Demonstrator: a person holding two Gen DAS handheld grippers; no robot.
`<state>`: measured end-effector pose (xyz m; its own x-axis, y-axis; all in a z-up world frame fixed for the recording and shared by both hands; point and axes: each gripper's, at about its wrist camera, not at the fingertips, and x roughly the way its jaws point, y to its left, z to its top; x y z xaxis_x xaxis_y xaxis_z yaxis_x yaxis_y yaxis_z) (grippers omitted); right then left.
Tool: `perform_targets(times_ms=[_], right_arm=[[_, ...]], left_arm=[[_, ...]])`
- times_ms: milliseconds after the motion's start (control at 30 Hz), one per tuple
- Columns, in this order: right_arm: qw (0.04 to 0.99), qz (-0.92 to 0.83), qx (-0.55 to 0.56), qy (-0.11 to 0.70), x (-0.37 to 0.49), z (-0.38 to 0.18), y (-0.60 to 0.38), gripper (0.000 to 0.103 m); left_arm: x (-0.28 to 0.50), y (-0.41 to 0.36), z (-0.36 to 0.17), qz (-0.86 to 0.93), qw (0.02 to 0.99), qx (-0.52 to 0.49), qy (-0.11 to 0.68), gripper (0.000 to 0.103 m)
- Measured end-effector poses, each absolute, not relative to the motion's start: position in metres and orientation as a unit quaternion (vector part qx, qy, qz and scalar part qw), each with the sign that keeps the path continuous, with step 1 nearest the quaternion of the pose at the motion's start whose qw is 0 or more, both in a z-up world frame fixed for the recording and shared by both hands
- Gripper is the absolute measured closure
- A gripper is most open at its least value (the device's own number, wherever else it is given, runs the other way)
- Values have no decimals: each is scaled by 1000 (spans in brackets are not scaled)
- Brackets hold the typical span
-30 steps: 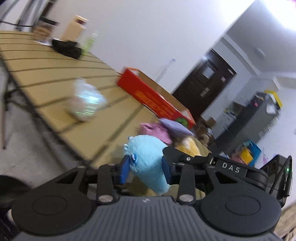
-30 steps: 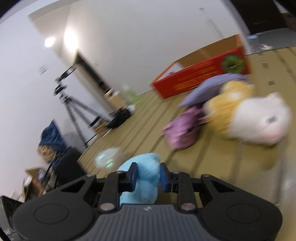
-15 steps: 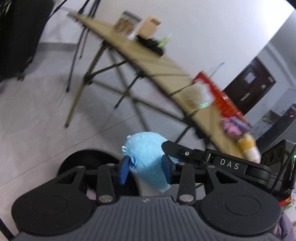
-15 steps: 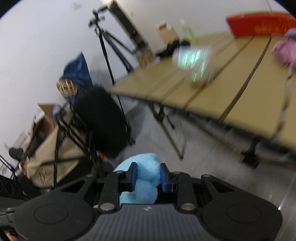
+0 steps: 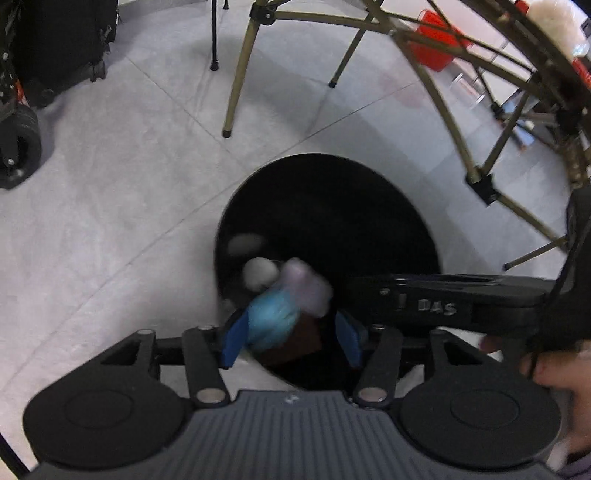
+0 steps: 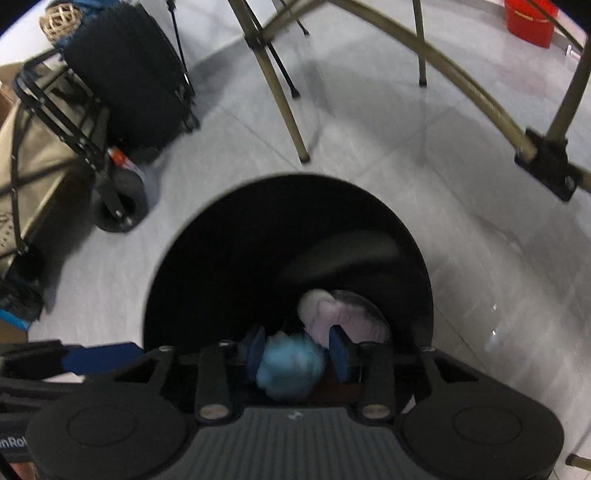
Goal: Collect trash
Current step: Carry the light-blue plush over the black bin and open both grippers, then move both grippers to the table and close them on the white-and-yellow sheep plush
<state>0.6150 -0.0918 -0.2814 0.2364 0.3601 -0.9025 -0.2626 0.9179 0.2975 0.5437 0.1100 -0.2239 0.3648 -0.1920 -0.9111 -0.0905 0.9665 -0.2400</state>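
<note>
A: Where is the fluffy light-blue plush toy (image 5: 271,325)?

B: Between the blue pads of both tongs, over the mouth of the round black bin (image 5: 406,221). In the left wrist view it lies against the left-hand pad of the left gripper (image 5: 290,341), with a clear gap to the other pad. It is blurred in both views.

A: So the left tongs are not holding it?

B: Their jaws are opening and stand fairly wide; the toy is between them but not pinched.

A: And the right gripper (image 6: 297,354)?

B: Its jaws are opening too, narrower than the left pair. The blue toy (image 6: 290,369) fills the space between its pads; whether they press on it I cannot tell through the blur.

A: What lies just beyond the tongs?

B: Inside the bin, ahead of the fingertips, a pale pink soft toy (image 6: 343,317) and a whitish-grey rounded plush (image 5: 260,273).

A: And farther out?

B: Grey tiled floor (image 5: 110,166) all round the bin, tan metal table legs (image 6: 280,92) ahead, a black wheeled cart (image 6: 110,110) ahead to the left, a red box (image 6: 530,20) far ahead to the right. A person's fingers (image 5: 557,369) grip the right tong's handle beside the left gripper.
</note>
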Motion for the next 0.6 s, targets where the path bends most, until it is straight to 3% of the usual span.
perform_targets(times_ms=[67,133,400,600], right_arm=[[786,196,40,585,615,-277,-92,60],[788,196,39,582,613,-272,-93,56],[795,203,27,572,613,-259,-99,55],[830,209,13,517,597,-218,-110,55]], left_arm=[[542,112,-221,-20,823,-114,557,35],[541,113,-219,-21,829,-109,549,35],[541,105,-215,-25,835,-103,540,31],[539,109,-186,-8,861,-108,496,29]])
